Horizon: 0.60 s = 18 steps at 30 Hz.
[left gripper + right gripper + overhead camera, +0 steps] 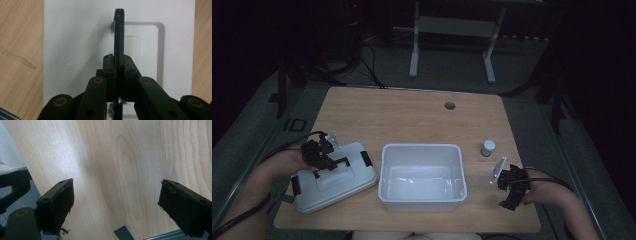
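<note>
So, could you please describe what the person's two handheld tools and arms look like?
Both tools are black. The left tool has linked bars with brass-coloured pivot pins and flat jaws. The right tool carries a grey three-cornered plate on top and has flat rectangular pads with frayed edges. Dark cables trail back along both forearms, which are bare, with no sleeves.

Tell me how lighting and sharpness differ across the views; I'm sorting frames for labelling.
High view: dim, with a dark room beyond the light wooden table. Left gripper view: bright, with the black lid handle sharp on the white plastic lid. Right gripper view: evenly lit wood grain, soft shadow, no glare.
</note>
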Tool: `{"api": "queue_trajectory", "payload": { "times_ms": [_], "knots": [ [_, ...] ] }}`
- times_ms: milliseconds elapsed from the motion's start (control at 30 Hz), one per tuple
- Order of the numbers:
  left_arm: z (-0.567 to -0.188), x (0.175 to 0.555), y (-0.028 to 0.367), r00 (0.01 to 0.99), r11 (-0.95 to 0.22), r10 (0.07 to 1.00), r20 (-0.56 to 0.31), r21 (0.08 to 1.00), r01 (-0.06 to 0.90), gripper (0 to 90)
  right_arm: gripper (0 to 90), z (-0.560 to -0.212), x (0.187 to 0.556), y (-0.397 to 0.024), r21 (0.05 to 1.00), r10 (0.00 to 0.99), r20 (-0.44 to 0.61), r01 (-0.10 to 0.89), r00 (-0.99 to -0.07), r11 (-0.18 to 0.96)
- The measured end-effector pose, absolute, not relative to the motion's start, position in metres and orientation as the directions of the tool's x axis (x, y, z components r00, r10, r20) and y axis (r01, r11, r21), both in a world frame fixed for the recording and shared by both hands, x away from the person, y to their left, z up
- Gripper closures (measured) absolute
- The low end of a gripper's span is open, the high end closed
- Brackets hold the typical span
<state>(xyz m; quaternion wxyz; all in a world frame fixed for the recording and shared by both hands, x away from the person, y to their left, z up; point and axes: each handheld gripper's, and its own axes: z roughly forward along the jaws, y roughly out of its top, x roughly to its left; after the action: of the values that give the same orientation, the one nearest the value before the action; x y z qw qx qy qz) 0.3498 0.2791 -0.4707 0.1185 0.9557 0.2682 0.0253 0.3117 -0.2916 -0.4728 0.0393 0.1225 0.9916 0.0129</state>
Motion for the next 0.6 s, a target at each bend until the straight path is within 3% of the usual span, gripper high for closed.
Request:
{"api": "queue_trajectory", "payload": {
  "times_ms": [467,567,600],
  "knots": [
    [-0.4797,0.3529,0.2793,0.856,-0.828,0.515,-0.036,0.239,0.508,82.7,12.6,-0.4742,0.3118,-0.2907,0.043,0.237,-0.073,0.234,-0.969,0.971],
    [-0.4789,0.3538,0.2794,0.833,-0.808,0.550,-0.058,0.217,0.548,73.2,12.6,-0.4754,0.3122,-0.2904,0.042,0.238,-0.071,0.235,-0.969,0.971],
    [-0.4790,0.3539,0.2790,0.829,-0.807,0.556,-0.055,0.202,0.555,63.1,12.2,-0.4757,0.3126,-0.2904,0.041,0.236,-0.067,0.234,-0.969,0.971]
  ]
}}
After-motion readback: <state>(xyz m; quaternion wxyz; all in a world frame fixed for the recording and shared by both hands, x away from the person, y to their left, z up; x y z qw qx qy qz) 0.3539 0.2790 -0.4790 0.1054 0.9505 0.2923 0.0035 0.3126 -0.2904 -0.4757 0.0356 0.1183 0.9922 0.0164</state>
